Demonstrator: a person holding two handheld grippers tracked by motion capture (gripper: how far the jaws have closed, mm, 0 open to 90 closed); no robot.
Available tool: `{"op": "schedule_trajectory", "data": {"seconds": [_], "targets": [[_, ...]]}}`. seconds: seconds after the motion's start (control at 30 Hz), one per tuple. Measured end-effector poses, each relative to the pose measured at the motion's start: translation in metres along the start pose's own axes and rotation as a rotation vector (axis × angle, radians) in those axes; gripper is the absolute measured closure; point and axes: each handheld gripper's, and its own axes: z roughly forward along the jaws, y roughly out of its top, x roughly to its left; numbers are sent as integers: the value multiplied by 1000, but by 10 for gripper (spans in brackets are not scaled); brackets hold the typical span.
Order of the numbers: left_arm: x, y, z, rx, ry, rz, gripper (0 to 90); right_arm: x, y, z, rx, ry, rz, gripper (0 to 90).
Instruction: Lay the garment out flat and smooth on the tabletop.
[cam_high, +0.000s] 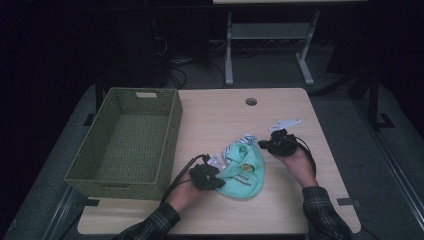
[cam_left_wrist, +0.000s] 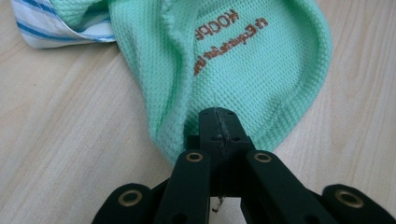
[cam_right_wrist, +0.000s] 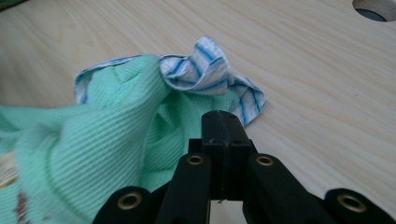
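The table (cam_high: 300, 200) carries a green wicker basket (cam_high: 125, 145) at its left. The mint-green cloth (cam_high: 243, 174) lies at mid-table, long axis running from near-left to far-right — its striped lining (cam_right_wrist: 205, 70) points away. Its printed lettering is partly folded under. The left gripper (cam_left_wrist: 219, 122) pinches its near edge; the right gripper (cam_right_wrist: 222, 125), jaws pressed together, grips the far edge — what lies between its pads is hidden.
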Motion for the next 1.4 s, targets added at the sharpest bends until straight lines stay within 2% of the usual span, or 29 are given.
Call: {"op": "schedule_trajectory", "data": {"seconds": [0.17,0.47,0.7,0.9,0.97,1.3,1.4], "targets": [[0,0,0,5,6,5,896,-4,5,17,28,19,8,896],[0,1,0,6,0,1,896,-6,17,41,46,34,3,897],[0,1,0,6,-2,3,896,-5,17,57,82,25,-6,898],[0,1,0,8,2,4,896,-6,15,56,85,-4,-24,899],[0,1,0,9,3,4,896,-9,14,53,94,-29,-30,899],[-1,1,1,-1,3,-5,896,-25,5,42,102,-112,-18,900],[-2,1,1,-6,3,-10,896,-31,2,39,104,-135,-2,900]]}}
